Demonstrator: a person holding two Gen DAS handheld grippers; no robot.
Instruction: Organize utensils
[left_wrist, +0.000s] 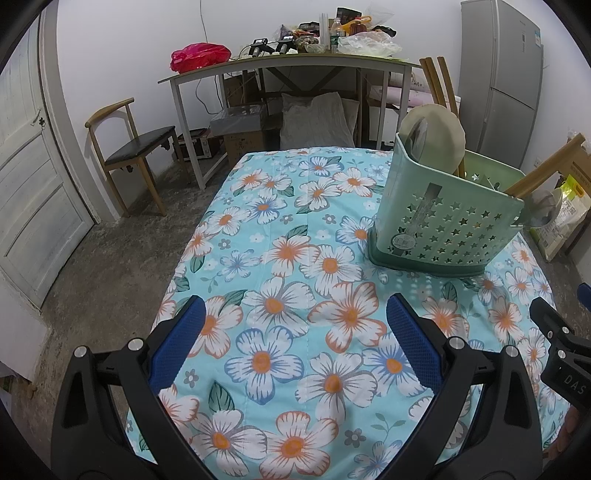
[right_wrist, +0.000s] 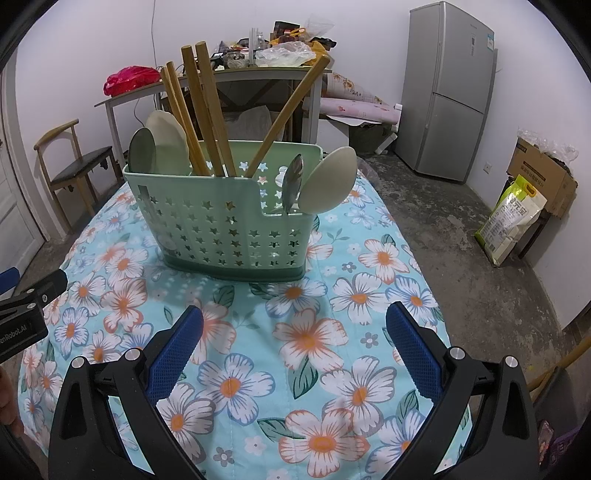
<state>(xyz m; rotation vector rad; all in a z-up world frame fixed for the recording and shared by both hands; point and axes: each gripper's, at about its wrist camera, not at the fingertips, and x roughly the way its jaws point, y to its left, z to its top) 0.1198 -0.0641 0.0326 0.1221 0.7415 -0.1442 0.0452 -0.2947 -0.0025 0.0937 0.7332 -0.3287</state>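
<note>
Jaws on your left gripper (left_wrist: 295, 343) are wide apart, holding nothing over the floral desk (left_wrist: 288, 258). Over at the upper right of that frame sits the green caddy (left_wrist: 443, 218), already stuffed with chopsticks (right_wrist: 207, 110) and spoons (right_wrist: 325, 181). Your right gripper (right_wrist: 295, 343) is spread just as wide and empty, with the caddy dead centre above it.

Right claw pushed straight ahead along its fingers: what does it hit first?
Most likely the green utensil caddy, which stands dead ahead on the floral tablecloth. The right claw is open and empty, with only bare cloth between it and the caddy's perforated front wall. Depth is hard to judge through the fisheye.
</note>
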